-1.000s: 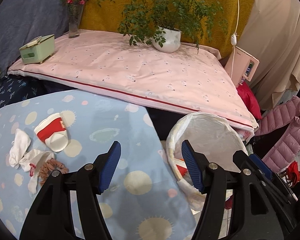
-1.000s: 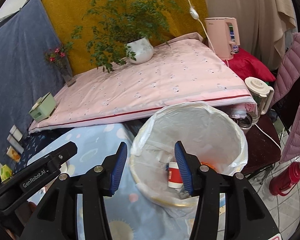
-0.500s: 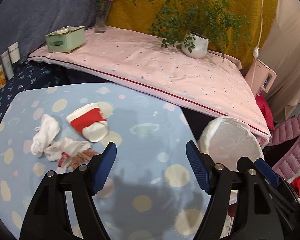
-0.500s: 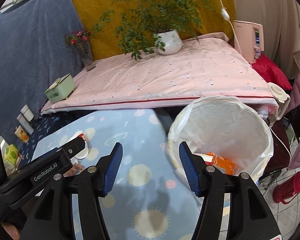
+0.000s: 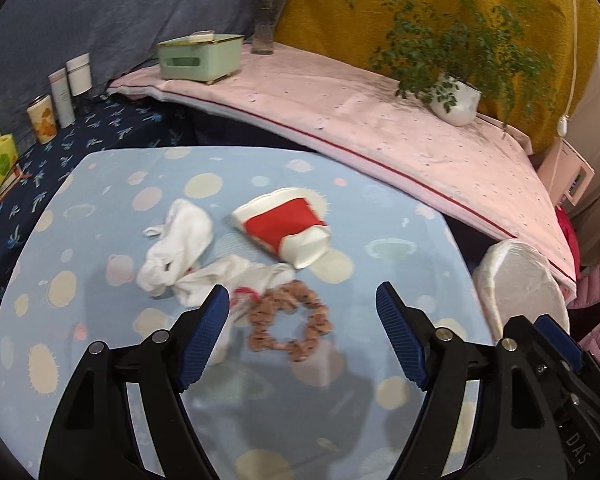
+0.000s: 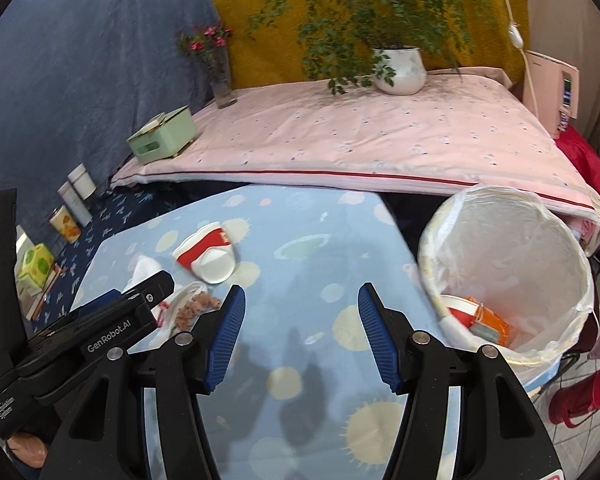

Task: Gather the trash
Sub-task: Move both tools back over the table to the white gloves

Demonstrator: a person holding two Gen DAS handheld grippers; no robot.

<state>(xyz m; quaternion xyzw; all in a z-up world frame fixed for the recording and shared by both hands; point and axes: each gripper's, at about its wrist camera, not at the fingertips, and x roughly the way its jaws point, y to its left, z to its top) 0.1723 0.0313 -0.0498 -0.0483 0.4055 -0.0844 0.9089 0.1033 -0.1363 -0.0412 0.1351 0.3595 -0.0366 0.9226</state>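
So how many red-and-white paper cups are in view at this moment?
2. One crushed paper cup lies on its side on the blue tablecloth. Another cup sits inside the lined trash bin, partly covered by orange packaging; more could be hidden beneath.

Both the left gripper and right gripper have black plastic arms, ribbed blue finger pads, silver screws; white "GenRobot.AI" lettering marks one

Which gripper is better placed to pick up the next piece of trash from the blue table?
Left. The left gripper hangs open right over the tissues and scrunchie; the right gripper faces bare cloth.
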